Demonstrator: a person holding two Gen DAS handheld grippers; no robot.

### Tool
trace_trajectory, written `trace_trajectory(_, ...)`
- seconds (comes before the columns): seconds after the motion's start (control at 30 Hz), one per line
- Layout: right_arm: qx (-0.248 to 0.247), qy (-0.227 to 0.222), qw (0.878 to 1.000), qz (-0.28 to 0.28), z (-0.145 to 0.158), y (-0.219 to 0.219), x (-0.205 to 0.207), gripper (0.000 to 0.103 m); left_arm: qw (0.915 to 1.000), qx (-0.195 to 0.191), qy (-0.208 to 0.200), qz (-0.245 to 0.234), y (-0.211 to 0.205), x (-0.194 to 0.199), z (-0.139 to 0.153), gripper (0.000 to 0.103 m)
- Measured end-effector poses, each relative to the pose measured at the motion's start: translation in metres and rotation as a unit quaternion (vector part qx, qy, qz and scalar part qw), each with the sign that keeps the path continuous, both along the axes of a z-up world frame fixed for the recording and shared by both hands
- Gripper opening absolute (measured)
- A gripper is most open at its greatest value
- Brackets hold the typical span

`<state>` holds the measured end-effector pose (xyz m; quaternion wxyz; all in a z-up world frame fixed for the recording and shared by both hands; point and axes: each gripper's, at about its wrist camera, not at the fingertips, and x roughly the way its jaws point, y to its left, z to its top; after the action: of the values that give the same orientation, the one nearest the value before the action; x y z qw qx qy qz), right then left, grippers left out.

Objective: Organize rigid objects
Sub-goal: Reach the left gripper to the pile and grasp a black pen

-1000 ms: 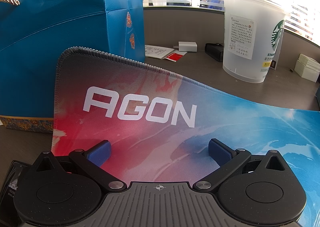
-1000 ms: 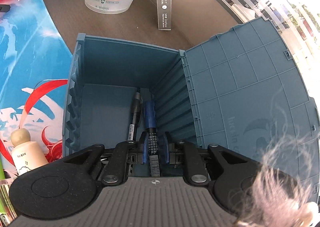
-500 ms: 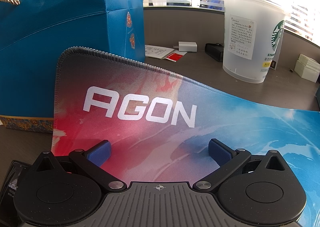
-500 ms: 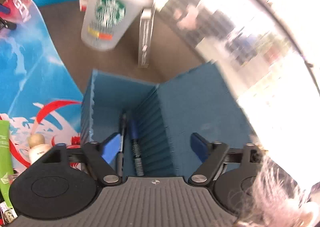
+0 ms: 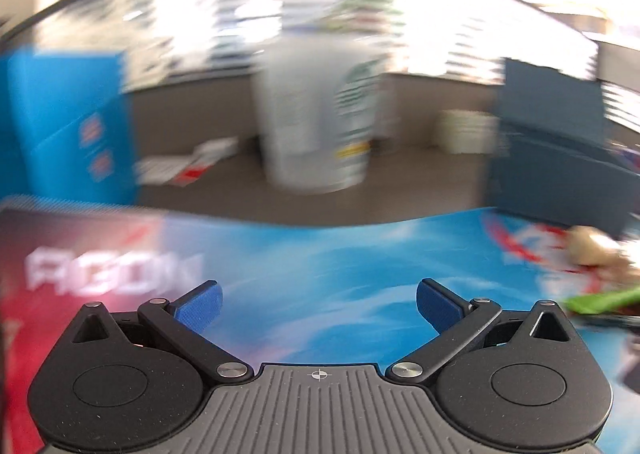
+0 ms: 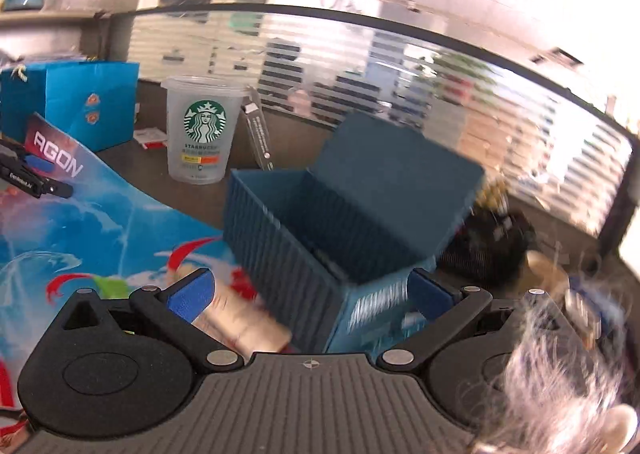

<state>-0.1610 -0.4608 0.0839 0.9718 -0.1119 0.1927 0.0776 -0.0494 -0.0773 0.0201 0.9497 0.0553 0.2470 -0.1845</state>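
A brown surface (image 6: 132,161) runs under a wall of slatted blinds, with a colourful AGON mat (image 6: 80,221) spread over its left part. Taking the teal storage box (image 6: 320,221) as the landmark: it is a ribbed, dark teal plastic bin, lid swung up and open on its right side, its left corner resting on the mat's edge. To its left, at the back, stands a blue gift bag (image 6: 88,101), then a clear Starbucks cup (image 6: 202,129) and a slim leaning pack (image 6: 260,137) just beside the box's far corner. In front of the box on the left lies a beige bottle (image 6: 244,328), blurred and partly hidden.

The left gripper (image 5: 318,304) hangs over bare mat, fingers spread wide, holding nothing. The right gripper (image 6: 308,294) has just been opening; its fingers stand wide and empty before the box's near corner. The box's inside is smeared by blur.
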Motion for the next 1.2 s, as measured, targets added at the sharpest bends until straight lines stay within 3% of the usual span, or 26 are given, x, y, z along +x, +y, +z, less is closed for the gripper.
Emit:
trace_trajectory(0.1,0.051,-0.008,0.998,-0.018,-0.017,-0.006,-0.024,0.103,0.9950,-0.016,-0.025,-0.095,-0.033,-0.021,0.007,0.103)
trace_trajectory(0.2,0.108,-0.003,0.993,-0.035,-0.031,-0.014,-0.037,0.103,0.9771,-0.009,-0.037,-0.209,-0.069,-0.043,0.010,0.103)
trace_trajectory(0.3,0.154,-0.004,0.987,-0.052,-0.040,-0.024,-0.054,0.103,0.9496,0.032,-0.044,-0.309,-0.104,-0.063,0.007,0.103)
trace_trajectory(0.43,0.190,-0.007,0.979,-0.066,-0.048,-0.033,-0.067,0.103,0.8970,0.047,-0.031,-0.439,-0.129,-0.085,0.004,0.103)
trace_trajectory(0.53,0.200,-0.010,0.977,-0.065,-0.051,-0.034,-0.069,0.103,0.8768,0.049,0.004,-0.478,-0.138,-0.091,0.001,0.103)
trace_trajectory(0.6,0.206,-0.009,0.977,-0.062,-0.054,-0.034,-0.071,0.103,0.8716,0.056,0.033,-0.486,-0.146,-0.086,-0.004,0.103)
trace_trajectory(0.73,0.222,-0.011,0.973,-0.059,-0.059,-0.036,-0.073,0.103,0.8766,0.051,0.092,-0.470,-0.157,-0.059,-0.017,0.103)
trace_trajectory(0.83,0.230,-0.006,0.971,-0.060,-0.063,-0.038,-0.072,0.103,0.8768,0.036,0.112,-0.466,-0.160,-0.044,-0.015,0.103)
trace_trajectory(0.9,0.235,0.001,0.970,-0.062,-0.066,-0.039,-0.071,0.103,0.8794,0.042,0.107,-0.462,-0.163,-0.038,-0.013,0.103)
trace_trajectory(1.03,0.247,0.012,0.967,-0.065,-0.073,-0.042,-0.072,0.103,0.8730,0.050,0.099,-0.475,-0.169,-0.035,-0.009,0.103)
trace_trajectory(1.2,0.279,0.019,0.958,-0.064,-0.077,-0.050,-0.071,0.103,0.8558,0.094,0.069,-0.504,-0.184,-0.040,-0.014,0.103)
